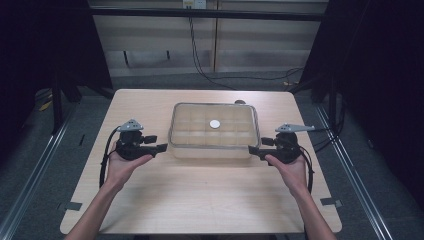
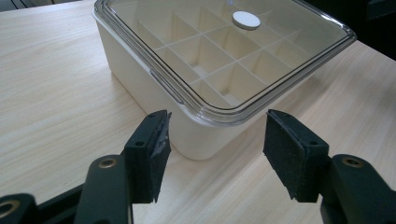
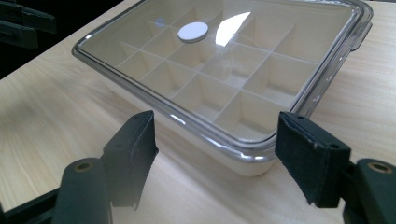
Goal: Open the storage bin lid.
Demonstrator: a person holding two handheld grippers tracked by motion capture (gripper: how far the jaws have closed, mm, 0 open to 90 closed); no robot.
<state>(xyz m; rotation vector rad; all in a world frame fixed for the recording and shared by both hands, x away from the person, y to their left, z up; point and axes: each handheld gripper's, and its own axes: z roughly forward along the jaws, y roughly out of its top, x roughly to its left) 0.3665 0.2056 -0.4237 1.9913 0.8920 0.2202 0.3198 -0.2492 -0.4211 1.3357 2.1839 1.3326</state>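
Observation:
A white box point(image 1: 210, 150) with several compartments stands at the table's middle under a clear lid point(image 1: 232, 117). A small white disc point(image 1: 215, 124) lies on that lid. My left gripper point(image 1: 162, 148) is level with the table at the box's near left corner, jaws open with nothing pressed between them. In the left gripper view the box wall point(image 2: 135, 79) and corner lie just ahead of the left gripper point(image 2: 217, 126). My right gripper point(image 1: 252, 149) is open at the near right corner. In the right gripper view that corner point(image 3: 243, 165) sits between the spread jaws of the right gripper point(image 3: 215, 126), untouched.
The light wooden table point(image 1: 200, 200) has bare room in front of the box and at both sides. A small dark object point(image 1: 240, 102) lies just behind the box. Black cables point(image 1: 200, 60) run over the floor beyond the table's far edge.

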